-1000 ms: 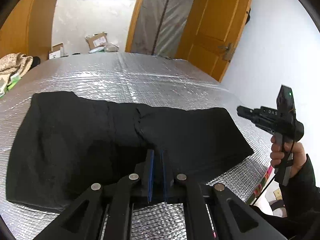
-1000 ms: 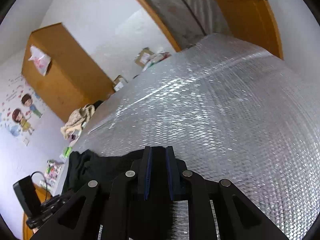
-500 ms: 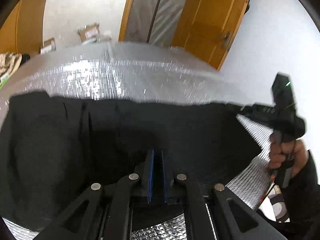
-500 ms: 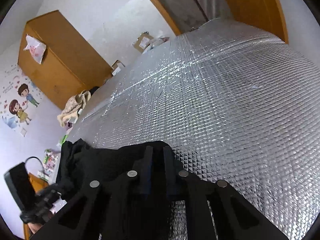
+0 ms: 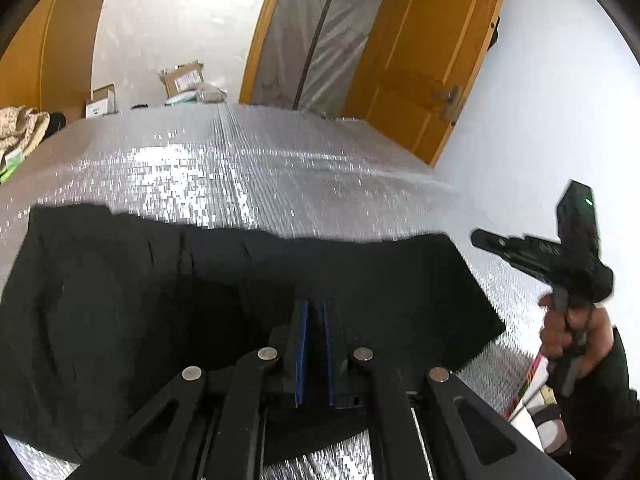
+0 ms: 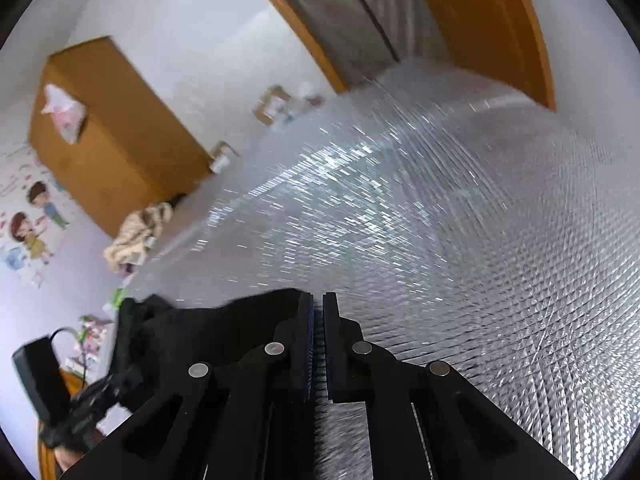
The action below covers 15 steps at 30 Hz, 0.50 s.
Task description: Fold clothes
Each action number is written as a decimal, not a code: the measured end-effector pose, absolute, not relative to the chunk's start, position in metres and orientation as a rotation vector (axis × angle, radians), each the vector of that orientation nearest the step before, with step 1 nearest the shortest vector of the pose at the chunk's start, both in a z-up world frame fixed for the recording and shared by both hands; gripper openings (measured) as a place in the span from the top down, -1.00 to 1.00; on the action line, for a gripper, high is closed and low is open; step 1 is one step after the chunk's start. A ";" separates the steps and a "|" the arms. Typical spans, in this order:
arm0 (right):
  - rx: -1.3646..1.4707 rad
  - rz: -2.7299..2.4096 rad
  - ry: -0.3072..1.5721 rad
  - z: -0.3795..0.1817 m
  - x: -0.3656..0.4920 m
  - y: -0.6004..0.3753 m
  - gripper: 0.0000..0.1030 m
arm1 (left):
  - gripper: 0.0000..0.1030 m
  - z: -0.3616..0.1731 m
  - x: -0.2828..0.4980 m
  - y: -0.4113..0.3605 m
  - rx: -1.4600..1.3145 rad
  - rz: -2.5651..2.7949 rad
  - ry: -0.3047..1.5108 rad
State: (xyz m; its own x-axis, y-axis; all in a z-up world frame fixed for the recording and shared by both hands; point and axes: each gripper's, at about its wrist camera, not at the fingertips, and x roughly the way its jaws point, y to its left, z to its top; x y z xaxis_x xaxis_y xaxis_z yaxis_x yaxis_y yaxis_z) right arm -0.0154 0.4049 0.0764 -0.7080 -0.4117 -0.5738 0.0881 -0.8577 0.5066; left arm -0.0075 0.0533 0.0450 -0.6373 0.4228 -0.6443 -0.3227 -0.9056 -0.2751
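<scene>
Now the black garment (image 5: 224, 304) lies on the silver table (image 5: 256, 176). The left gripper (image 5: 314, 352) pinches its near edge; the right gripper (image 6: 318, 344) is closing with nothing inside. Next probably folding it over.

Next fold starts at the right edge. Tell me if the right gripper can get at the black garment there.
Probably yes. The right gripper hangs just off the black garment at its right edge over bare silver mat, nothing between. Its jaws are closing on no cloth, so reopen first.
</scene>
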 end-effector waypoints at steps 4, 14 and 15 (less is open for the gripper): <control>0.977 -2.554 -0.581 0.091 -0.011 0.386 0.88 | 0.88 0.044 -0.037 0.058 -1.096 2.564 -0.169; 1.072 -2.505 -0.507 0.071 -0.017 0.363 0.87 | 0.88 0.025 -0.066 0.047 -1.202 2.540 -0.304; 1.063 -2.509 -0.508 0.073 -0.014 0.364 0.87 | 0.88 0.027 -0.061 0.046 -1.185 2.541 -0.299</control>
State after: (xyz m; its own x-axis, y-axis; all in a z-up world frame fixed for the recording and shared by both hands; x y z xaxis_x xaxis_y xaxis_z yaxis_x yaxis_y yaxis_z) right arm -0.0144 0.3644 0.0726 -0.6485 -0.4629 -0.6043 0.1911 -0.8675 0.4593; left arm -0.0606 0.0459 0.0270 -0.6045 0.3720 -0.7044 -0.1981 -0.9267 -0.3194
